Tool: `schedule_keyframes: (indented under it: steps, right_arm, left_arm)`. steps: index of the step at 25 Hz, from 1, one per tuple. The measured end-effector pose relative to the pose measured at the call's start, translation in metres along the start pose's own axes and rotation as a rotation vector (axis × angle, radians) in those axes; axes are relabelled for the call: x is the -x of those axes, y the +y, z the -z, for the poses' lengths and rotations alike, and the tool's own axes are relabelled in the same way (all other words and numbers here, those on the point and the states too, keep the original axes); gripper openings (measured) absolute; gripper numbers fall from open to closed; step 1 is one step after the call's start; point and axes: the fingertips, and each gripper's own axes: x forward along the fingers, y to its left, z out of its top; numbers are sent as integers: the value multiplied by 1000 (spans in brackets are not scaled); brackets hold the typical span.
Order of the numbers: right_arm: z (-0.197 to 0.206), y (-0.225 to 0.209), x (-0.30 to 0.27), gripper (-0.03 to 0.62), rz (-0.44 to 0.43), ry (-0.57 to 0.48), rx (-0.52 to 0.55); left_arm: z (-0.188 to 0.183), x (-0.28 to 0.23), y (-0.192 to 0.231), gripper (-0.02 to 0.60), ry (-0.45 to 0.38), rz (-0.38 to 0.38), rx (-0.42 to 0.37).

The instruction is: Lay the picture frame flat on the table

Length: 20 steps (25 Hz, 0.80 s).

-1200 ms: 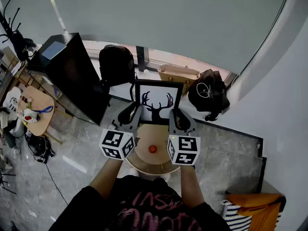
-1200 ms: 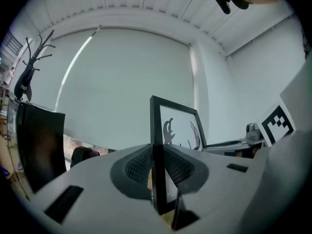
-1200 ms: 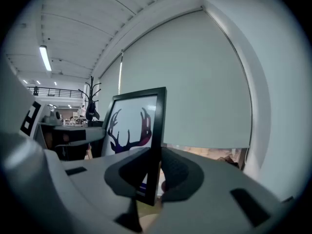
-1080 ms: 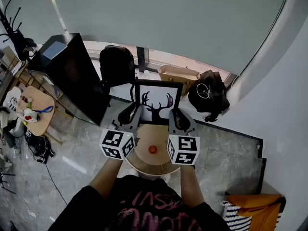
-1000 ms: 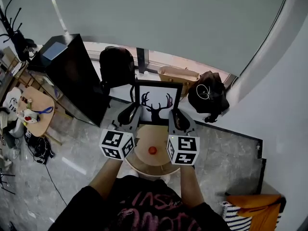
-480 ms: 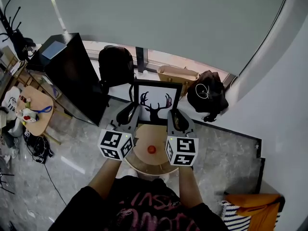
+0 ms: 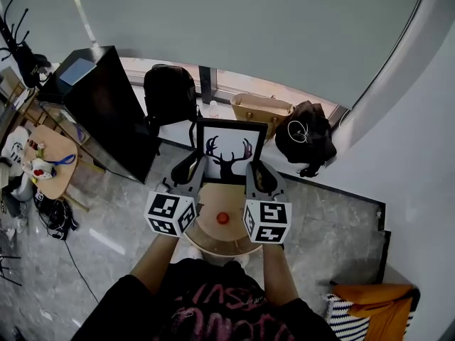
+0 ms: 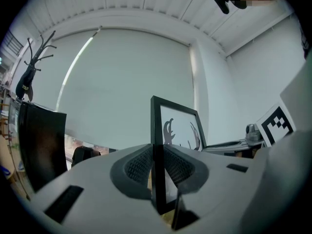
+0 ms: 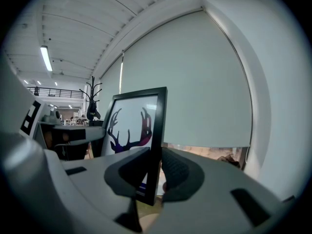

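1. Left tool (image 7: 190,168) and right tool (image 7: 256,172) each clamp a side of the picture frame (image 7: 229,151) in the head view, left tool on its left edge, right tool on its right edge. It stands upright between them, antler print facing the person, above the far edge of the round worktop (image 7: 211,238); whether its bottom edge touches the wood cannot be told.
2. Both forearms reach forward side by side, marker cubes nearest the body.
3. On the worktop lies 1 small red thing (image 7: 222,218), between the 2 tools and apart from the frame. Beyond, on the floor, stand a black cabinet (image 7: 106,112), a black backpack (image 7: 169,94), a tan bag (image 7: 261,107) and a black bag (image 7: 306,137).
4. Left gripper view: the ribbed jaws press on either face of the frame's black edge, low on that side.
5. Right gripper view: the jaws close on the frame's other edge near its lower corner, the print tilted away to the left.
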Motion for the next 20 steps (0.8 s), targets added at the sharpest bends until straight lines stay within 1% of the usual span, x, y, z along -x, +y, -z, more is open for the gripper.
schedule_keyframes:
  steps: [6,20]
  right_arm:
    - [3,-2,-3,83,-2,18,-4]
    - [33,-3,-16,83,-15,92,-28]
  left_arm:
    - [4,-3,1,72,16,1,8]
    - [35,-9,10,72,86,-14,37]
